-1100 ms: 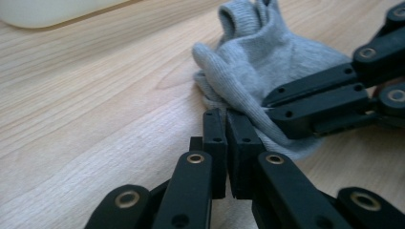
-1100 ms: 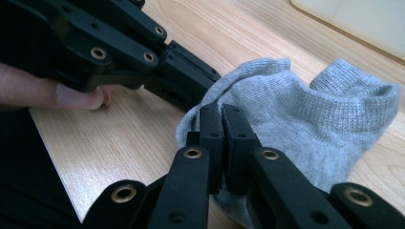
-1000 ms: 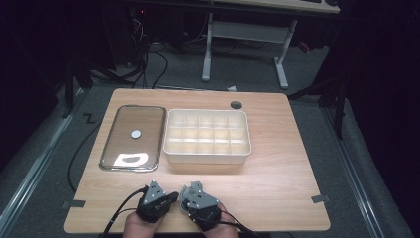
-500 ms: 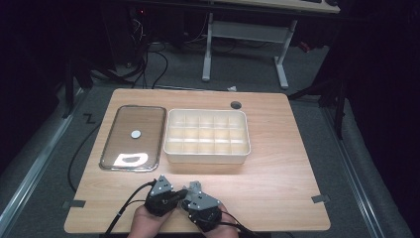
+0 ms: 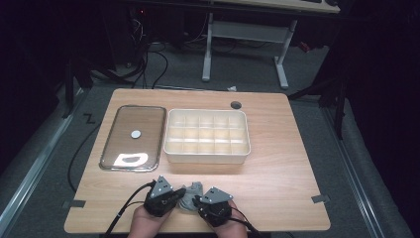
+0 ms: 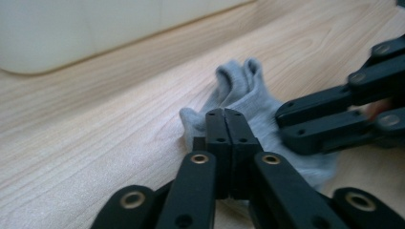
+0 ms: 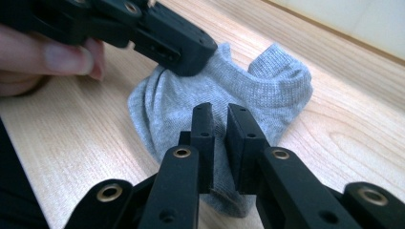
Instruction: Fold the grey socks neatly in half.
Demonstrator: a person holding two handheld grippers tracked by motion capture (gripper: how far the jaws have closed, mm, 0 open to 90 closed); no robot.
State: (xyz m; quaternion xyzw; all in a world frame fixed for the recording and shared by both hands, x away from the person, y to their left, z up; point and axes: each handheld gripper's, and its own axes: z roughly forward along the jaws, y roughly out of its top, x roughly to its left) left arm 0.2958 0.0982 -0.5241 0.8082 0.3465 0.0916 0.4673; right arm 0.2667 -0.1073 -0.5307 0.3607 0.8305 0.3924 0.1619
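Note:
A small grey sock (image 5: 190, 194) lies crumpled on the wooden table near its front edge, between my two grippers. My left gripper (image 5: 180, 197) reaches in from the left. Its jaws (image 6: 224, 112) are pressed together on the sock's (image 6: 241, 88) near edge, and the fabric wrinkles toward its tip (image 7: 191, 57). My right gripper (image 5: 199, 201) comes from the right. Its jaws (image 7: 220, 109) have just been opening. They stand a narrow gap apart over the sock (image 7: 267, 86), whose fabric shows in the gap. The right gripper's jaws (image 6: 286, 119) cross the left gripper view.
A cream compartment box (image 5: 208, 157) stands mid-table just beyond the sock. A clear lid with a white knob (image 5: 143, 124) lies to its left. A round hole (image 5: 236, 104) sits near the far edge. A hand (image 7: 43, 57) holds the left gripper. Bare wood lies to the right.
Both hands have stayed at the front edge. The two grippers have shifted slightly, and a little more of the grey sock shows between them.

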